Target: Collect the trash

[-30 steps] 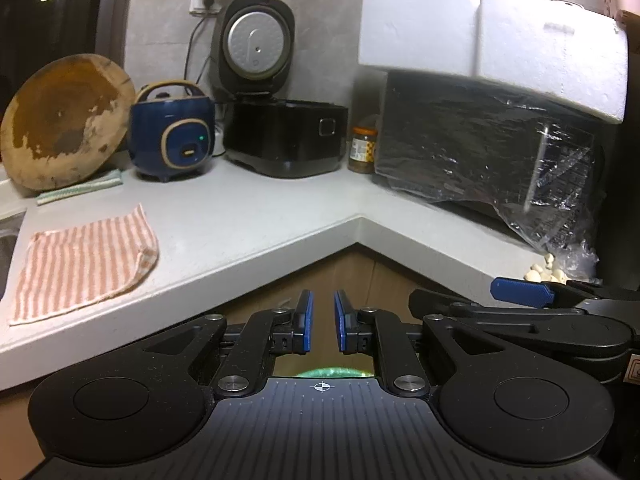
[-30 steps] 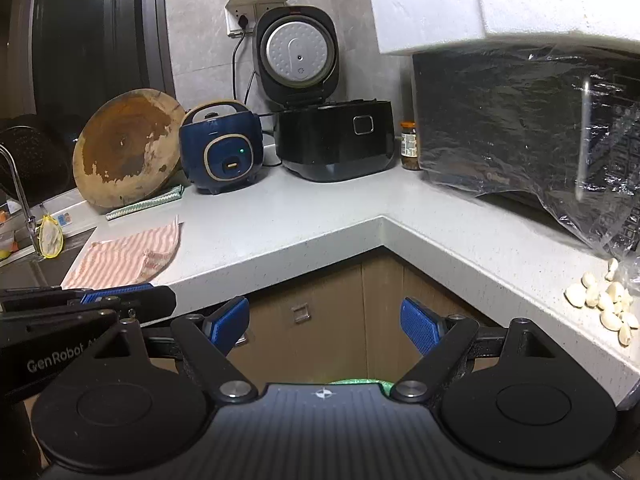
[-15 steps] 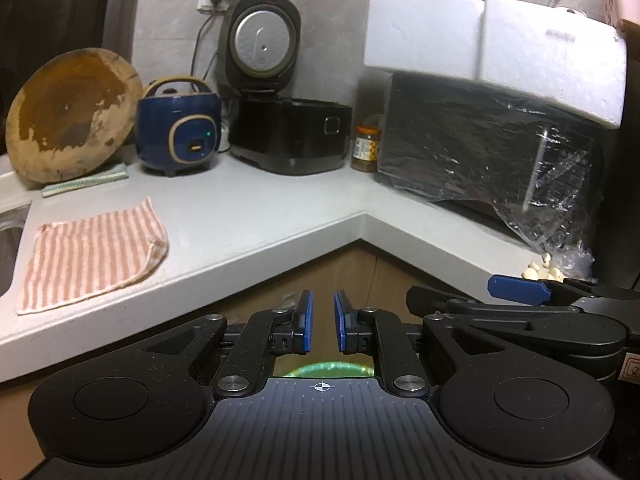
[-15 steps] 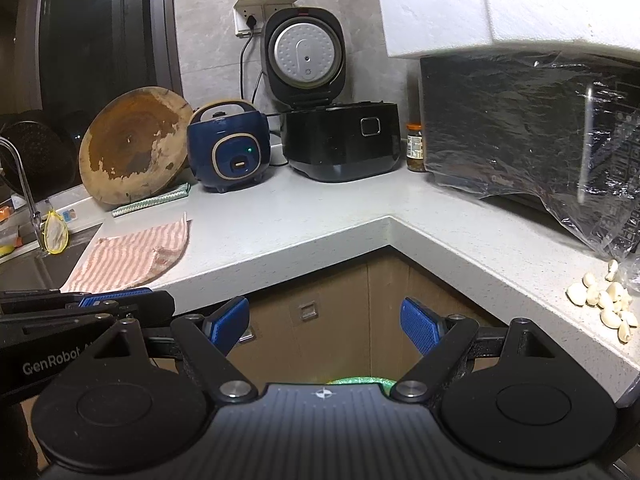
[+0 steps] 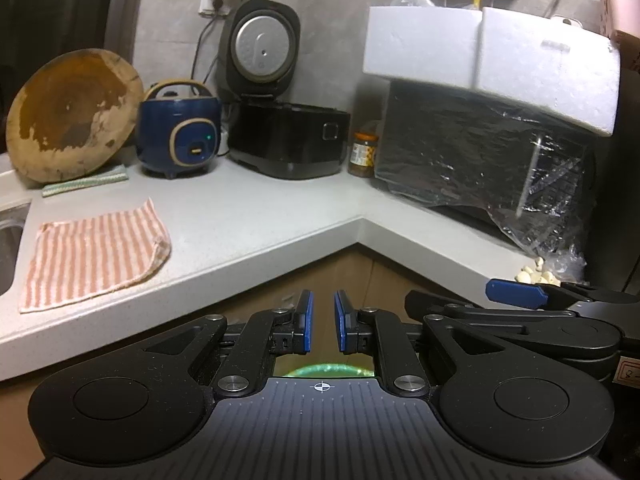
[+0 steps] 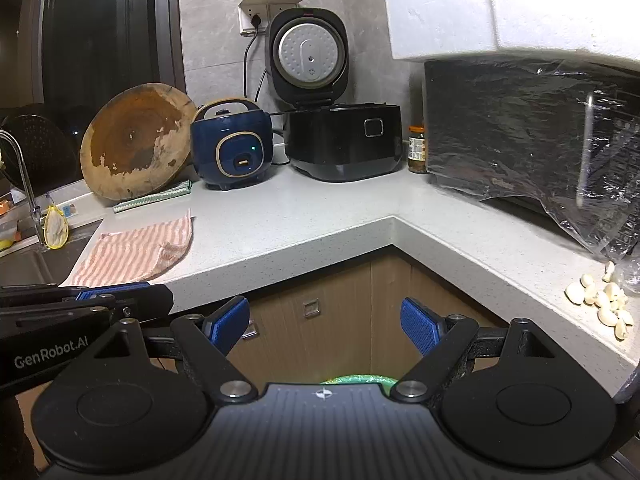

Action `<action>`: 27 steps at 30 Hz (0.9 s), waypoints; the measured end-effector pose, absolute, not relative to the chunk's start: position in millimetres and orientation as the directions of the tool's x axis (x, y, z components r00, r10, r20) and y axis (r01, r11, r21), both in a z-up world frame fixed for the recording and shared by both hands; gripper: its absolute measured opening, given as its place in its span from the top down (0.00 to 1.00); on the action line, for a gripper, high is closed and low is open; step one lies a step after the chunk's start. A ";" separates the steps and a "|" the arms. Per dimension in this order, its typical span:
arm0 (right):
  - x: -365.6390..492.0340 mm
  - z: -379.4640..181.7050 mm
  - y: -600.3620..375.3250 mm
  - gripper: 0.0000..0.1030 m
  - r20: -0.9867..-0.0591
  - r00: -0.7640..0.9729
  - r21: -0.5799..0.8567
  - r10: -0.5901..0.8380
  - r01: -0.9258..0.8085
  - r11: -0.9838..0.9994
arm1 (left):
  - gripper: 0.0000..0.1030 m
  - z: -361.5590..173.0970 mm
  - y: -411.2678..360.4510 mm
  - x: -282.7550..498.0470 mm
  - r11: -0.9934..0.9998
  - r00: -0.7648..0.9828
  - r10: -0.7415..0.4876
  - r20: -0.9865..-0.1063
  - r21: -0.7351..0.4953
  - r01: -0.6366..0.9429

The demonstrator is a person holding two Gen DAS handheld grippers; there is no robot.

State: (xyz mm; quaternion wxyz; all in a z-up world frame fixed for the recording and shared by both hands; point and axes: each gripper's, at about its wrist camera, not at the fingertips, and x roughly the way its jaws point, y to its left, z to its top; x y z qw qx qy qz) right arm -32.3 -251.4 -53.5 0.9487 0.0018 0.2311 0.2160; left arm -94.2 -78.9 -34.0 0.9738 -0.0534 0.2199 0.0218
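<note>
Right wrist: right tool (image 6: pixel 324 326) agape; nothing held.

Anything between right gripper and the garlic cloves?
Nothing visible. Only bare countertop lies between the open right gripper and the garlic cloves; loose plastic film hangs just behind them.

Left gripper (image 5: pixel 324 326): jaws nearly closed, narrow gap, nothing between pads, pointing slightly downward. Right gripper (image 6: pixel 325 326): jaws spread wide, empty, same downward tilt. Grippers side by side, right one just beside left.
</note>
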 end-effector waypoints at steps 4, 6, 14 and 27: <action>-33.5 -52.2 -253.2 0.19 -0.434 0.805 0.103 0.406 -0.403 0.909 | 0.86 -33.7 -78.1 -95.2 0.994 0.903 0.012 -0.430 -0.097 -0.059; -33.9 -52.0 -253.7 0.19 -0.433 0.806 0.103 0.404 -0.401 0.910 | 0.86 -33.5 -78.4 -96.3 0.994 0.904 0.009 -0.428 -0.095 -0.055; -37.2 -51.6 -253.7 0.19 -0.434 0.805 0.099 0.404 -0.403 0.910 | 0.86 -33.5 -79.0 -99.2 0.995 0.905 0.008 -0.425 -0.089 -0.051; -36.1 -51.1 -257.1 0.19 -0.433 0.806 0.111 0.404 -0.397 0.911 | 0.86 -46.7 -76.6 -85.5 0.995 0.892 0.028 -0.452 -0.070 -0.066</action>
